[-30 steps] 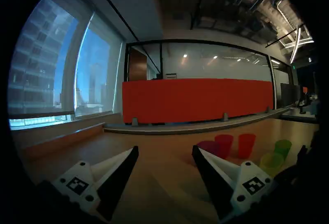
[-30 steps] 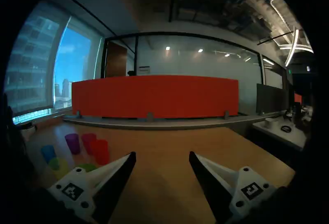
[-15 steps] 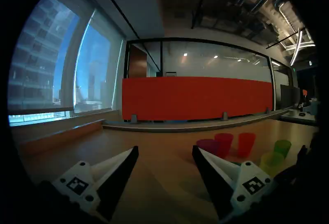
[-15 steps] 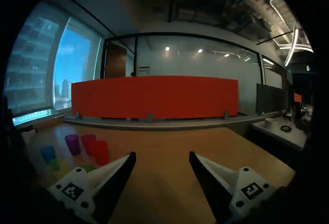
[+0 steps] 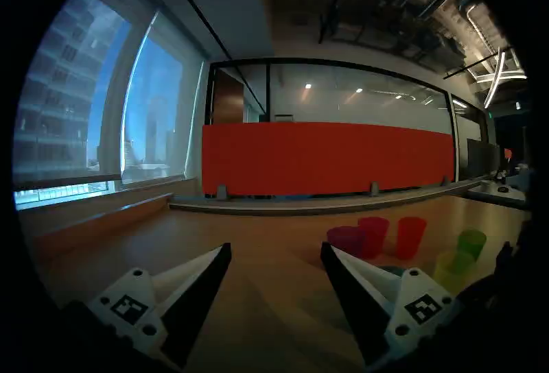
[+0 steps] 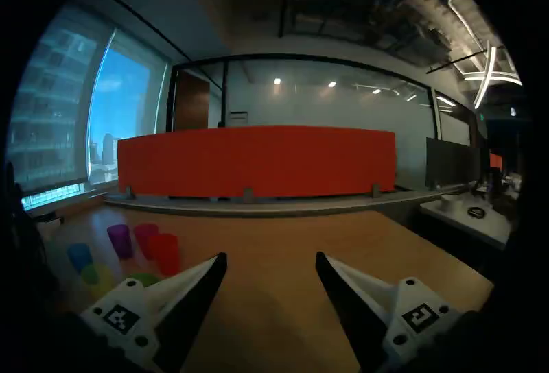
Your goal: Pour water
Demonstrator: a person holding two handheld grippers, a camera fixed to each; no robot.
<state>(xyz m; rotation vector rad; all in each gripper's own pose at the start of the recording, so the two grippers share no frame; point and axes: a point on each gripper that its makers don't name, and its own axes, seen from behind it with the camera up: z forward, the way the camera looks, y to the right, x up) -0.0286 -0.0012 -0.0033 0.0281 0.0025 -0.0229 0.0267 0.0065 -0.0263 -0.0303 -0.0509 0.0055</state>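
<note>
The left tool (image 5: pixel 274 245) and right tool (image 6: pixel 270 255) hung wide open and empty above the desk (image 5: pixel 274 304). The cups (image 5: pixel 410 236) stood bunched between them, nearly touching, so a wide reach for one could topple its neighbours. The right gripper view gave a blue cup (image 6: pixel 80 255) plainly; the left gripper view gave the green cup (image 5: pixel 472 243) more clearly.

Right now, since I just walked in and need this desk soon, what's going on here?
A person holds a claw in each hand, low over a wooden table. The left claw and the right claw are both open and grip nothing. A cluster of coloured cups stands on the table, untouched. Pouring has not yet begun.
</note>
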